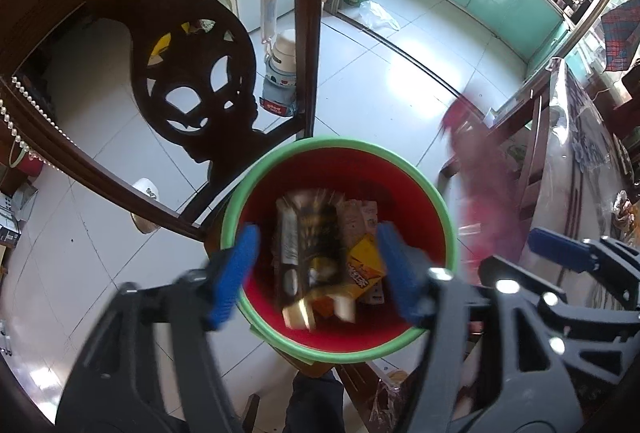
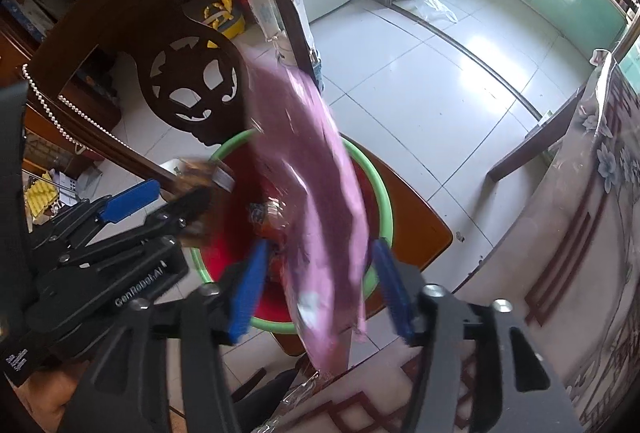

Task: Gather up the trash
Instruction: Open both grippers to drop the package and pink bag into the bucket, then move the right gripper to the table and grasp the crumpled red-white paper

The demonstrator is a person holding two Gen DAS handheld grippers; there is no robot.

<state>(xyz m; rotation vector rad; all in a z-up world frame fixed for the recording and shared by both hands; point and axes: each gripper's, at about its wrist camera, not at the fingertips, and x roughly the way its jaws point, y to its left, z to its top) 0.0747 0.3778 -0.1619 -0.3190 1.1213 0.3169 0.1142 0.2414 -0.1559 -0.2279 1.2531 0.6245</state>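
A: Trash first: where is it in the left wrist view?

B: A blurred dark wrapper (image 1: 310, 249) hangs between the blue fingers (image 1: 236, 273) of the left hand-held gripper (image 1: 316, 275), over a red bin (image 1: 400, 169) with a green rim. Under it lie a yellow packet (image 1: 362, 265) and other cartons. The bin stands on a dark wooden chair (image 1: 188, 81) on a white tiled floor (image 1: 380, 89).

A: Is the wrapper gripped?

B: No. The jaws stand roughly half open, and neither pad presses on it; there is a gap on both sides.

A: Anything to the right?

B: A smeared pink bag (image 1: 484, 193) beside the bin, and one blue finger (image 1: 560, 249) of the other hand-held gripper at the lower right edge.

A: And the right wrist view?

B: The pink bag (image 2: 316, 201) runs as a long blurred streak across the bin (image 2: 368, 169) and down between the fingers of the right hand-held gripper (image 2: 320, 293). Those jaws are also apart, about half way, and the pads do not touch the bag.

A: The left one shows here too?

B: Yes, at the left, with a blue finger (image 2: 132, 199) and a brownish blurred wrapper (image 2: 198, 193) at its tip, over the bin's rim. A counter (image 2: 580, 233) under a flowered cover fills the right side.
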